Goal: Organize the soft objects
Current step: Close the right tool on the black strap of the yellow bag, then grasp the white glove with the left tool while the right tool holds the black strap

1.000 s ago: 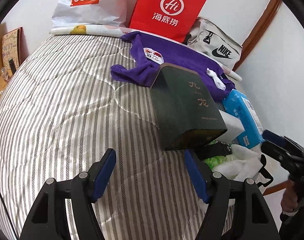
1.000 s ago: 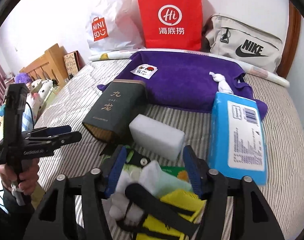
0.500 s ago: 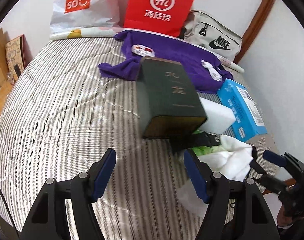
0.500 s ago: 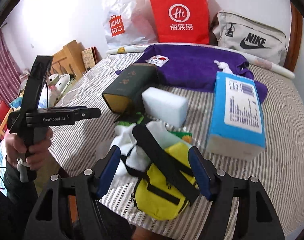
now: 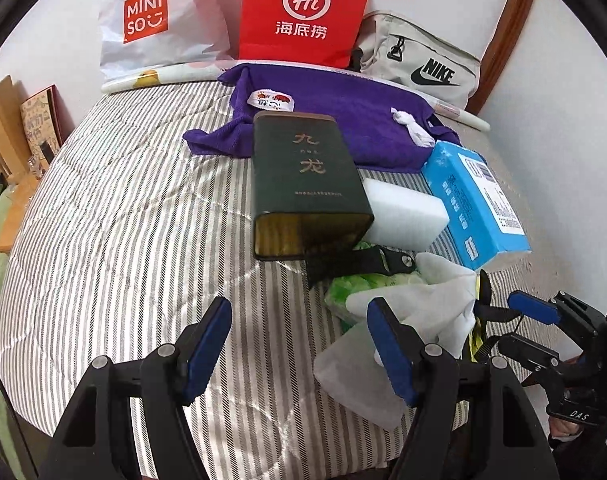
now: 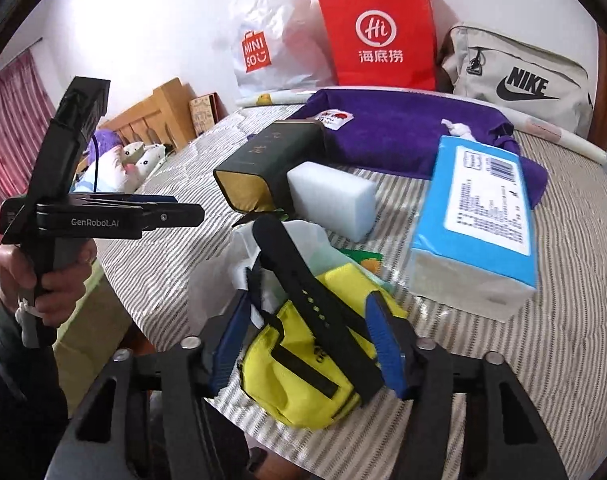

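- Yellow pouch [image 6: 303, 364] now sits between our right gripper [image 6: 307, 344]'s spread jaws, seemingly untouched; we've pulled back.
- Left gripper [image 5: 299, 344] hangs spread, empty.

— How does the left gripper [image 5: 299, 344] stand?
— Jaws spread wide, nothing between the blue pads; in the right wrist view it points level, gripped from below by a hand [image 6: 43, 276].
— And the right gripper [image 6: 307, 344]?
— Its blue fingers are parted too, tips angled downward, with no visible clamping; only its tip [image 5: 531, 312] shows from the left.
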Demonstrator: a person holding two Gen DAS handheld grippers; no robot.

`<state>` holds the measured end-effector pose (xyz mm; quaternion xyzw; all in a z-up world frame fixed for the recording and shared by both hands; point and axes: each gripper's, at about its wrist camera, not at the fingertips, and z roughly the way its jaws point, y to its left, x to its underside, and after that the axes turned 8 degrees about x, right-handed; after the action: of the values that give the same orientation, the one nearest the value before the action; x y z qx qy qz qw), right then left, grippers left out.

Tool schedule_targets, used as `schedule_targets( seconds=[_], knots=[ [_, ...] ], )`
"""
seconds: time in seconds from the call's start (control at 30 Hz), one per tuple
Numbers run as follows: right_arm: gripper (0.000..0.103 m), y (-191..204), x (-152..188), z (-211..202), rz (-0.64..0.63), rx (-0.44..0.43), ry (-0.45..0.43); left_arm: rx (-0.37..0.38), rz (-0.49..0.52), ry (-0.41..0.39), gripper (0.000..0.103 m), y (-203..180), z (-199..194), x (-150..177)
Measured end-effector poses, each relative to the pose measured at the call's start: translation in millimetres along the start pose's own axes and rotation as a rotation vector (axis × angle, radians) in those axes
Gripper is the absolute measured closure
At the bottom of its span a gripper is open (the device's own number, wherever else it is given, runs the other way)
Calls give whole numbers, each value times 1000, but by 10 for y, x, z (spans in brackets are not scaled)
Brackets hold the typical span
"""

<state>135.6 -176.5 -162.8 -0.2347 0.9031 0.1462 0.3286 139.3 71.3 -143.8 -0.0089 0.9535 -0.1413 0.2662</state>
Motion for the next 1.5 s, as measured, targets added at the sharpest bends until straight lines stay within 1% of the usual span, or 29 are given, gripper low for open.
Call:
schedule_targets(
  seconds=[0.03, 0.1, 0.17, 0.23, 0.33, 0.37, 0.47, 0.5, 0.6, 0.67, 0.73, 0.83, 0.87, 0.9, 1.0, 1.1, 1.17, 1.27, 1.33, 1.43, 1.5],
  knots=[
    [51, -15, 28, -11, -16, -9, 4, -5, 0, 3, 35, -22, 4, 8],
    [57, -51, 74, -36, -27, -23, -5, -14, 7, 7, 35, -73, 11, 23],
    [59, -91, 100, -48, -21, -46, -2, -23, 12, 13, 34, -115, 22, 27],
    [59, -122, 132, -101, -22, -95, -12, -31, 21, 18, 35, -161, 22, 44],
    [59, -169, 177, -213, -4, -150, -63, -42, 32, 23, 35, -227, 27, 62],
    [59, -181, 181, -213, 2, -142, -69, -44, 34, 23, 35, -242, 28, 65],
    [60, -190, 163, -95, -5, -102, -49, -45, 38, 24, 35, -279, 33, 71],
    [64, -171, 157, -37, -16, -97, -47, -48, 42, 26, 34, -294, 37, 79],
    [72, -114, 139, 85, -49, -106, -37, -59, 48, 31, 35, -319, 42, 95],
    [75, -64, 127, 189, -77, -87, -20, -65, 49, 36, 35, -318, 45, 110],
    [76, -51, 120, 272, -85, -59, -5, -70, 50, 36, 34, -309, 40, 117],
    [76, -49, 108, 342, -84, -57, 7, -70, 43, 36, 34, -281, 37, 120],
    [77, -41, 106, 356, -90, -49, 13, -72, 42, 37, 35, -272, 37, 121],
    [82, -32, 104, 351, -102, -39, 14, -75, 40, 36, 35, -262, 33, 123],
    [91, -67, 104, 261, -102, -33, -10, -76, 37, 37, 35, -234, 32, 133],
    [93, -175, 96, 192, -55, -19, -20, -77, 32, 40, 35, -212, 50, 132],
    [92, -190, 101, 214, -52, -4, -13, -76, 26, 41, 35, -193, 68, 124],
    [92, -161, 92, 301, -62, 1, 7, -62, 30, 33, 35, -183, 81, 110],
    [91, -114, 76, 352, -68, -6, 11, -34, 35, 14, 35, -168, 79, 96],
    [92, -82, 66, 390, -79, 2, 2, 41, 24, -9, 35, -91, 115, 35],
    [96, -115, 77, 353, -70, 3, -13, 89, 20, -19, 35, -37, 166, -11]
  ],
)
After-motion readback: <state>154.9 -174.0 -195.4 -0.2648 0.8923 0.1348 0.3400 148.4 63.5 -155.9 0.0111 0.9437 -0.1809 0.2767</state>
